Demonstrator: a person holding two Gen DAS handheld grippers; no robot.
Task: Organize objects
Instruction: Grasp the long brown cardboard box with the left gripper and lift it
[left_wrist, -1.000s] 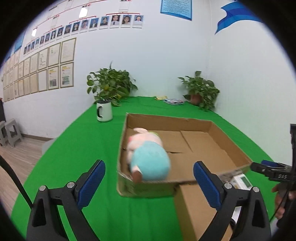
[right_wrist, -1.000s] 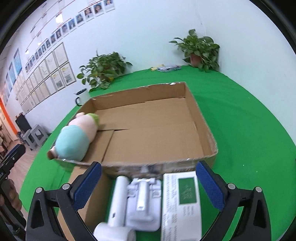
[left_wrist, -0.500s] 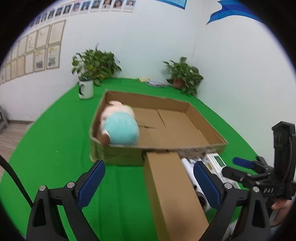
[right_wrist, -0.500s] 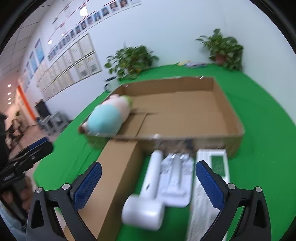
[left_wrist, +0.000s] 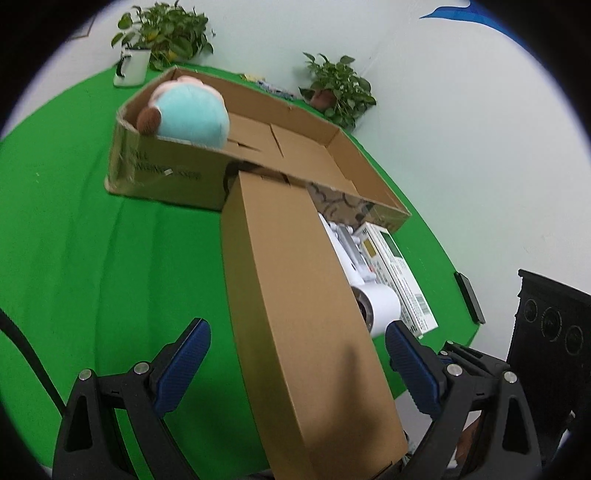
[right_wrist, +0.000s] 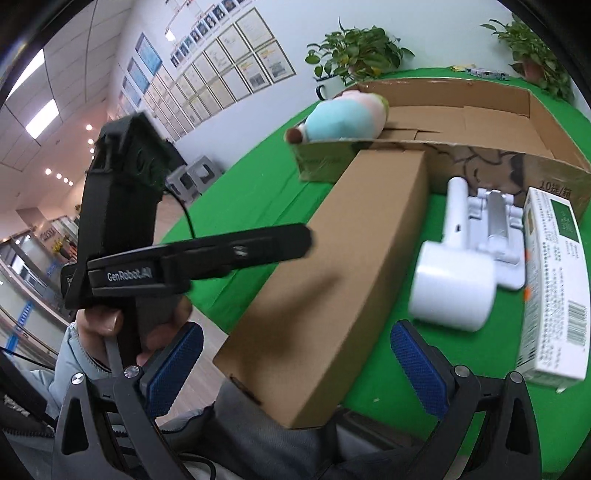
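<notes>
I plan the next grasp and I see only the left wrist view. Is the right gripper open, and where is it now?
Observer: The right gripper is open, with the near end of the long cardboard box between its fingers.
Operator: Is my left gripper visible there?
Observer: Yes, the left gripper shows from the side, over the box's left edge.
Operator: What lies right of the white handheld device?
Observer: The white handheld device has a white-and-green carton beside it, barcode on its near end.
</notes>
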